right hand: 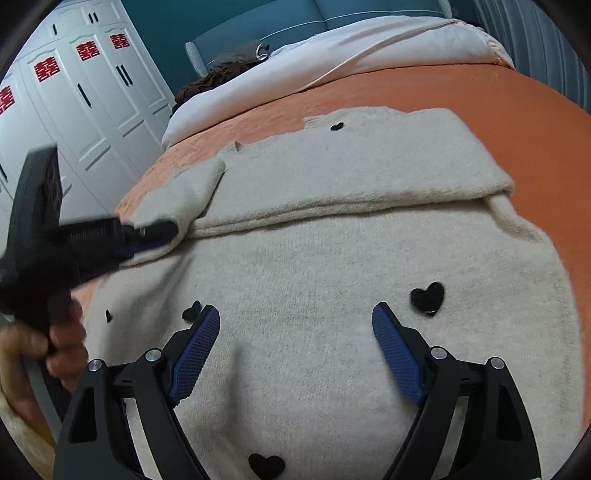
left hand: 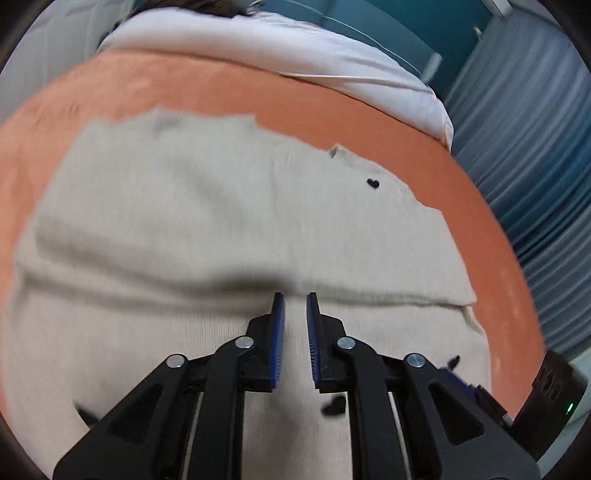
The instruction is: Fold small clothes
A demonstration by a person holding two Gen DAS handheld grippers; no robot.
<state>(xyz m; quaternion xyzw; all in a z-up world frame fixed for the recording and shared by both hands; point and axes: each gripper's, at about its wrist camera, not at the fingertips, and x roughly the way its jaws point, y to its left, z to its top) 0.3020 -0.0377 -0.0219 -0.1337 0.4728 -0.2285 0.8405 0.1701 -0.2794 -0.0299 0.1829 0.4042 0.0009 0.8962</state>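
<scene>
Home bedroom, orange-covered bed [right hand: 461, 96], white duvet [right hand: 369, 44], white wardrobe doors [right hand: 92, 110] (red double-happiness decals), teal headboard [right hand: 258, 22]

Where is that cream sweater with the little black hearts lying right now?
The cream sweater lies spread on the orange bedspread, partly folded, filling both views; the white duvet is bunched beyond it.

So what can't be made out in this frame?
- Left gripper in the right wrist view: motion-blurred at the sleeve; whether it pinches cloth is unclear.
- Sweater in the left wrist view: blurred, and its near hem is hidden behind the gripper body.
- Sweater's near hem in the right wrist view: cut off by the bottom edge, behind the right gripper.
</scene>
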